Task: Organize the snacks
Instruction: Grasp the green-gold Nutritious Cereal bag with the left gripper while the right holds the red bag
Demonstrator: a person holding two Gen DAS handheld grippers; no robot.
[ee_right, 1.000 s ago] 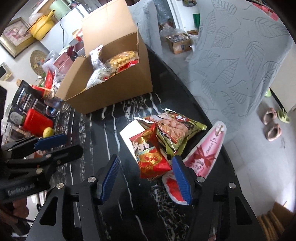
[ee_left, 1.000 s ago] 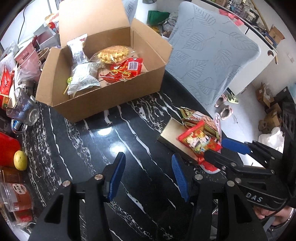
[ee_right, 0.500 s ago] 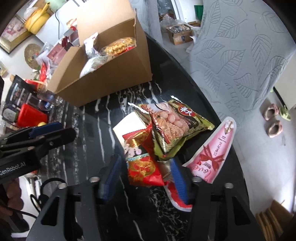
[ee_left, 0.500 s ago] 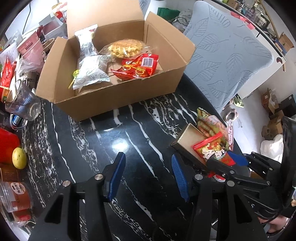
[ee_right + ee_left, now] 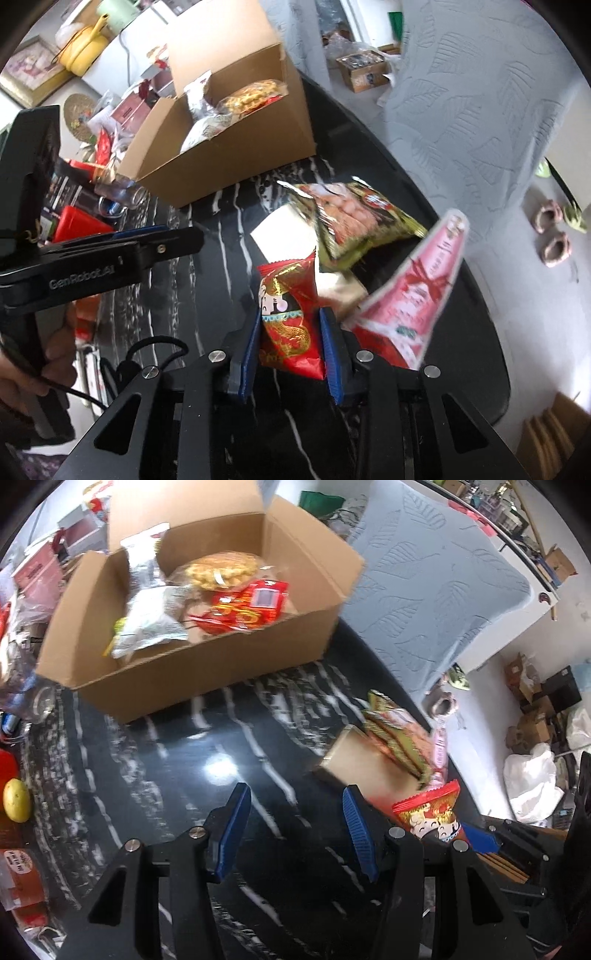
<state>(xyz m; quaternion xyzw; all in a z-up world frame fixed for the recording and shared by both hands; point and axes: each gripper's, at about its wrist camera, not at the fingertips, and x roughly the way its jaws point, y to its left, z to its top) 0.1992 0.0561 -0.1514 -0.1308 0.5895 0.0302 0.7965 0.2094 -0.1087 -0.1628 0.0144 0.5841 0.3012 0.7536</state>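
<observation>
The right tongs [image 5: 288, 347] are closing on one red snack bag [image 5: 290, 314]. The bag stands between the two blue pads, and both pads touch its sides. Its top corner pokes up past the tips.

Just past the right tongs, more snacks lie on the black worktop [image 5: 221, 236]. One green and gold bag [image 5: 354, 218] lies ahead. It rests partly on one flat white box [image 5: 280, 230]. One pink and red pouch [image 5: 413, 291] sits just to the right of the tongs, tilted up. That makes three bags and one flat box near the right tongs.

The left tongs [image 5: 295, 830] are partly open and hold nothing. Only bare worktop shows between their blue pads. To the right of the left tongs, the red snack bag [image 5: 430, 812] shows again, just beside the flat box [image 5: 354, 771].

Farther ahead of both tongs stands one open cardboard box [image 5: 207, 664]. Inside it I count two silver bags [image 5: 147, 627], one clear bag of yellow waffles [image 5: 218, 570], and one red bag [image 5: 243, 609].

To the left of the left tongs lies one yellow lemon [image 5: 16, 799]. A hand [image 5: 33, 354] holds the left tongs at the left edge of the right view.
</observation>
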